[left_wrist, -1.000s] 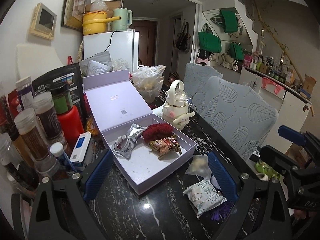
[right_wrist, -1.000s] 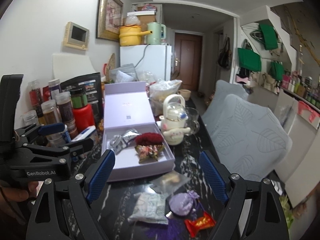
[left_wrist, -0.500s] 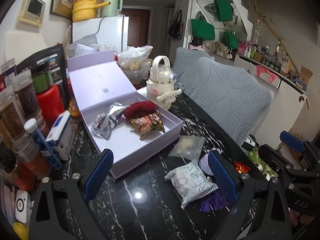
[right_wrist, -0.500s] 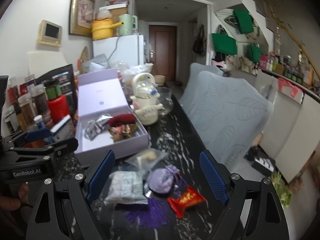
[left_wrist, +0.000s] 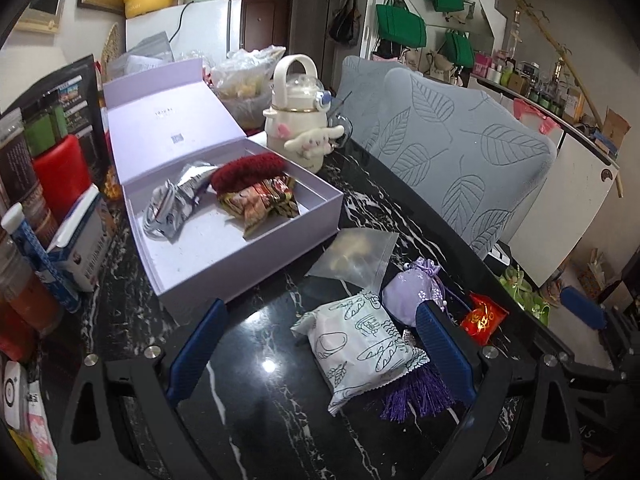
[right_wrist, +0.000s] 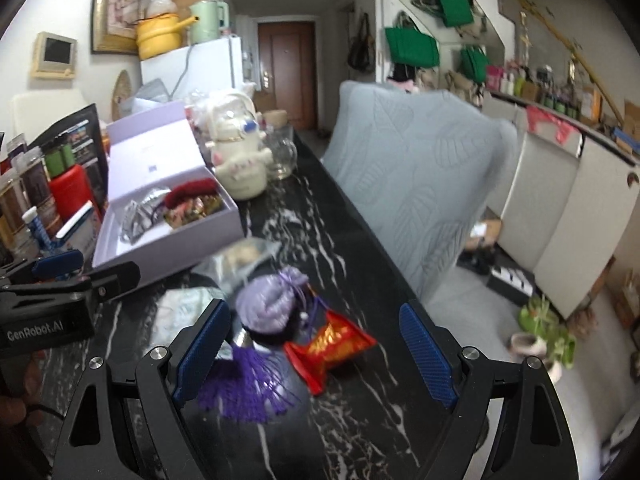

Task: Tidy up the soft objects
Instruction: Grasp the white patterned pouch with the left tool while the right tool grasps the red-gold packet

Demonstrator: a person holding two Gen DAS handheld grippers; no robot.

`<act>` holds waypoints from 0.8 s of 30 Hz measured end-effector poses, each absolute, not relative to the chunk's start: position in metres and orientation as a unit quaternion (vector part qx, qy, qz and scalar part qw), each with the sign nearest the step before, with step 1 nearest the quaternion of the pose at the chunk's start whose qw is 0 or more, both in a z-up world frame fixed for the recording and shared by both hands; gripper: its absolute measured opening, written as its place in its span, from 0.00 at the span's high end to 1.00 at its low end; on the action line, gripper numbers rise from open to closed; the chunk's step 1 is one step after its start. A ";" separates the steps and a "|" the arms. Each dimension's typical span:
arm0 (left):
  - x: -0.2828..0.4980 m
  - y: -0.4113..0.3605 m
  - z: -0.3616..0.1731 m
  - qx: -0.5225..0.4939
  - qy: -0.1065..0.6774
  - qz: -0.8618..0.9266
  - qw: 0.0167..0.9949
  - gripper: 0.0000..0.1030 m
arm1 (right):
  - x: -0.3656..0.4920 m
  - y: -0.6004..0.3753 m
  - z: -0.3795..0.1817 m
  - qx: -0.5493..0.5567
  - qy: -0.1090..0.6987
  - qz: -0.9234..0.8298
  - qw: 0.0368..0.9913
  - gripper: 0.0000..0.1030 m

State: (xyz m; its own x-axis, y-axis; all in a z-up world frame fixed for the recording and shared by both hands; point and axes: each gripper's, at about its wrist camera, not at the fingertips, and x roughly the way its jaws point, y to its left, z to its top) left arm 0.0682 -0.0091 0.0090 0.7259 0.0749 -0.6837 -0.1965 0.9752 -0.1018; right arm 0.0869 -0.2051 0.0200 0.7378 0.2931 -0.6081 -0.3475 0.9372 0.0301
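Tassel (left_wrist: pixel 416 394) partly hidden under white packet (left_wrist: pixel 360 344); blurred sachet (right_wrist: pixel 270 300), seemingly lavender.

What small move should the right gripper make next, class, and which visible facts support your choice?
Probably lower the right gripper a little further over the red packet and close on it. Its jaws stand open and empty, the packet lies loose on the table between them, and the purple box already holds other soft things.
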 end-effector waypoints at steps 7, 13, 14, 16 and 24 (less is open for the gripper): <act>0.085 -0.018 -0.011 -0.094 0.388 0.058 0.915 0.06 | 0.098 -0.216 -0.004 -0.030 0.345 0.162 0.924 0.15; 0.099 -0.023 -0.026 -0.095 0.408 0.050 0.907 0.06 | 0.111 -0.220 -0.023 -0.016 0.372 0.160 0.914 0.15; 0.101 -0.023 -0.028 -0.094 0.412 0.052 0.905 0.06 | 0.112 -0.220 -0.024 -0.015 0.375 0.160 0.913 0.15; 0.106 -0.023 -0.033 -0.096 0.420 0.053 0.901 0.06 | 0.116 -0.220 -0.029 -0.010 0.382 0.162 0.910 0.15; 0.124 -0.012 -0.053 -0.126 0.459 0.051 0.878 0.06 | 0.136 -0.221 -0.043 0.030 0.416 0.183 0.890 0.15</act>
